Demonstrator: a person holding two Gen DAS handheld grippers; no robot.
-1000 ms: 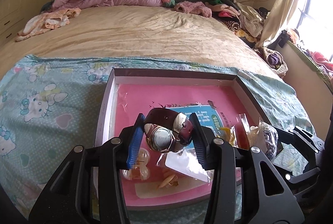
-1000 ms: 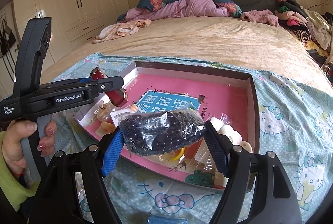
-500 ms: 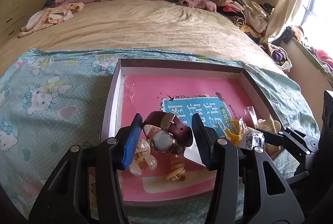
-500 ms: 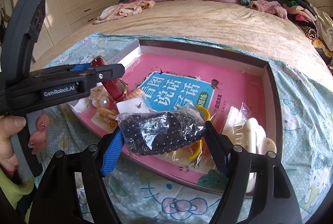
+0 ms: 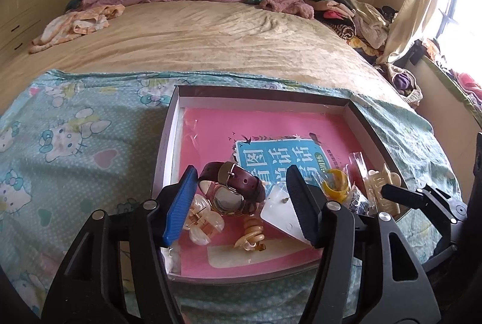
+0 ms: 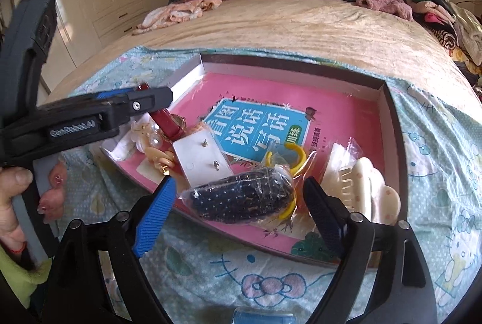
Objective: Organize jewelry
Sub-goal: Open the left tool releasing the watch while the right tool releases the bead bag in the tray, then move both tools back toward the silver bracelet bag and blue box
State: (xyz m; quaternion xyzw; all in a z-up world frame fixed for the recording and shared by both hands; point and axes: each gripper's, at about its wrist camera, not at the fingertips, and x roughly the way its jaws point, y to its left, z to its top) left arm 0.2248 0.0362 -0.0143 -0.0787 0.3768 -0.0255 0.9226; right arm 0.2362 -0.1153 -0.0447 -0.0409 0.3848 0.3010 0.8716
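The left tongs (image 5: pixel 241 197) are seen spread, their jaws having just been opening, with a burgundy-strapped watch (image 5: pixel 230 190) lying between them on the pink book (image 5: pixel 262 128) and touched by neither pad. Just below the watch in the left wrist view, a clear pearl hair clip (image 5: pixel 200 223) and an amber hair clip (image 5: pixel 251 235) are found, and a white earring card (image 5: pixel 281 212) is partly hidden behind the right-hand finger. The right tongs (image 6: pixel 238 197) are likewise spread, their jaws having just been opening, and a clear bag of dark beads (image 6: pixel 241 197) is seen resting between them at the near edge of the book, free of both pads. Behind the bag a yellow ring-shaped piece (image 6: pixel 293 154) is seen, and to the right a cream claw clip (image 6: pixel 367 188) is laid. All of this is held in a shallow box (image 6: pixel 391 125) set on a cartoon-print sheet (image 6: pixel 436 173) spread over a bed (image 6: pixel 301 29). At the left edge of the right wrist view, a hand (image 6: pixel 18 197) with painted nails is wrapped around the handle of the left tongs. A heap of clothes (image 5: pixel 346 10) is piled at the upper right of the left wrist view.
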